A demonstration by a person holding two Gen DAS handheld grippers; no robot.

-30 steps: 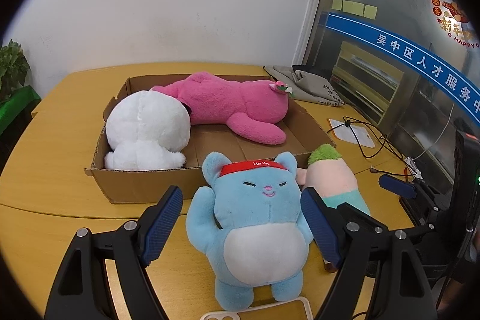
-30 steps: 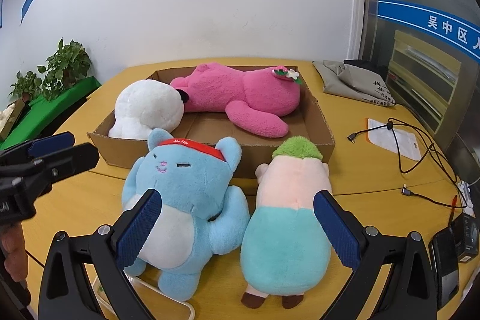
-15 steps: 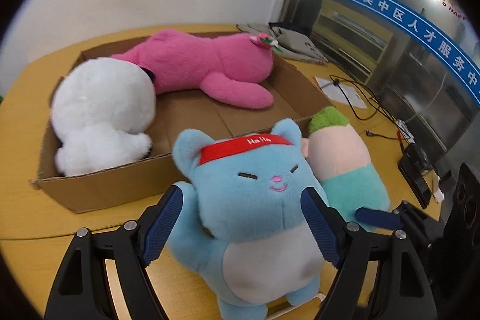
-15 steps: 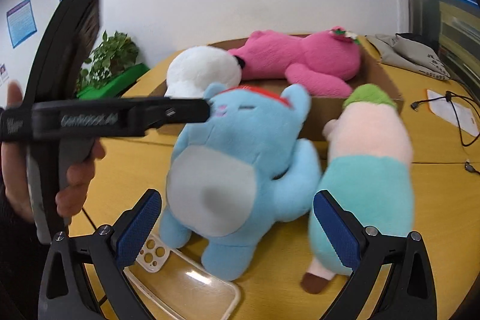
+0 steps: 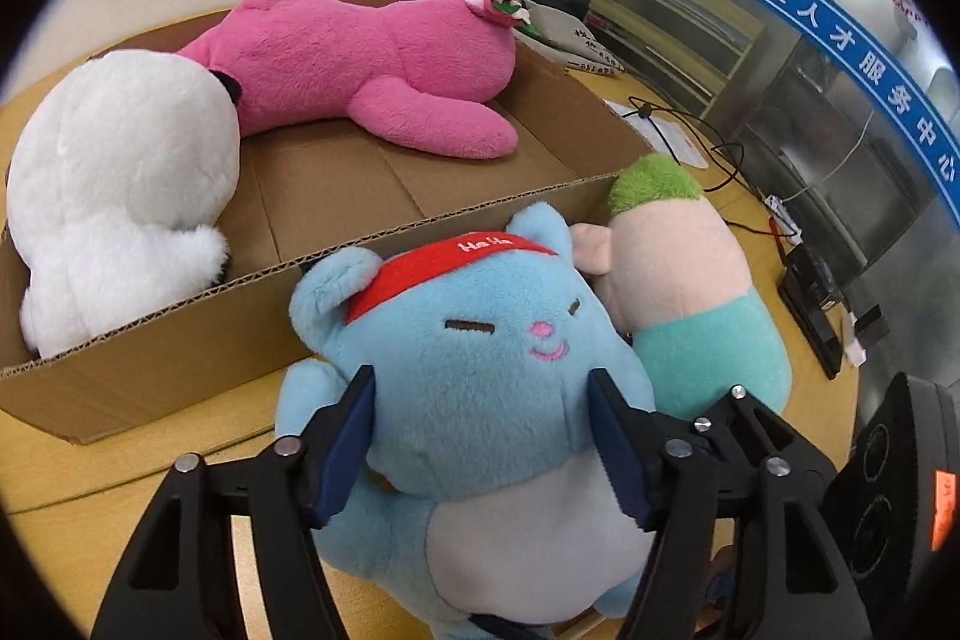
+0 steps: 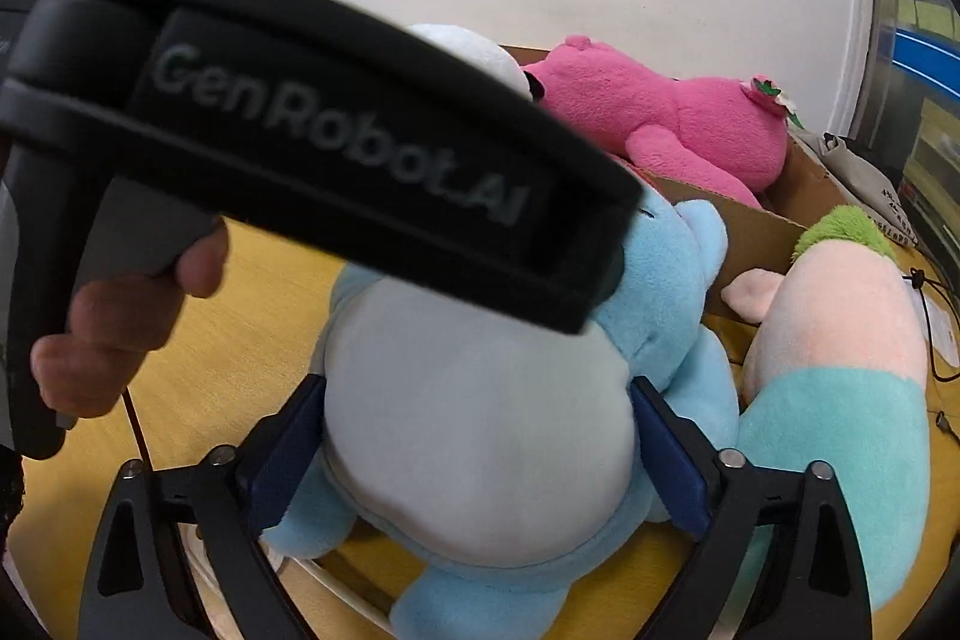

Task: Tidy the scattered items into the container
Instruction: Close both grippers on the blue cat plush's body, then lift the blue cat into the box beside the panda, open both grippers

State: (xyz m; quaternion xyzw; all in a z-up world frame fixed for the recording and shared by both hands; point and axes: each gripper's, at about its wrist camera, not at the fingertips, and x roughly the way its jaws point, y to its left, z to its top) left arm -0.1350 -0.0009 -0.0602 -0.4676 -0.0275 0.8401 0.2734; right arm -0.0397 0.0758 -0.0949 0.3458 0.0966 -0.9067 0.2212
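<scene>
A blue plush cat (image 5: pixel 480 340) with a red headband sits on the yellow table just in front of the cardboard box (image 5: pixel 180 340). My left gripper (image 5: pixel 483 436) is closing, and its blue pads press into both sides of the cat's head. My right gripper (image 6: pixel 477 460) is closing too, its pads against the sides of the cat's white belly (image 6: pixel 480 400). A plush with green hair and a teal body (image 5: pixel 690 280) leans against the cat's right side, also visible in the right wrist view (image 6: pixel 840 340). A pink plush (image 5: pixel 360 58) and a white plush (image 5: pixel 120 160) lie inside the box.
The left gripper's black body (image 6: pixel 330 148) and the hand holding it (image 6: pixel 120 316) fill the upper left of the right wrist view. A clear phone case (image 6: pixel 312 568) lies under the cat. Cables (image 5: pixel 690 130), a black device (image 5: pixel 816 310) and a grey bag (image 5: pixel 570 34) lie to the right.
Both grippers have dropped down and in onto the blue cat. Their jaws have narrowed, the left around its head, the right around its belly. The left gripper now crosses the right wrist view close up.
</scene>
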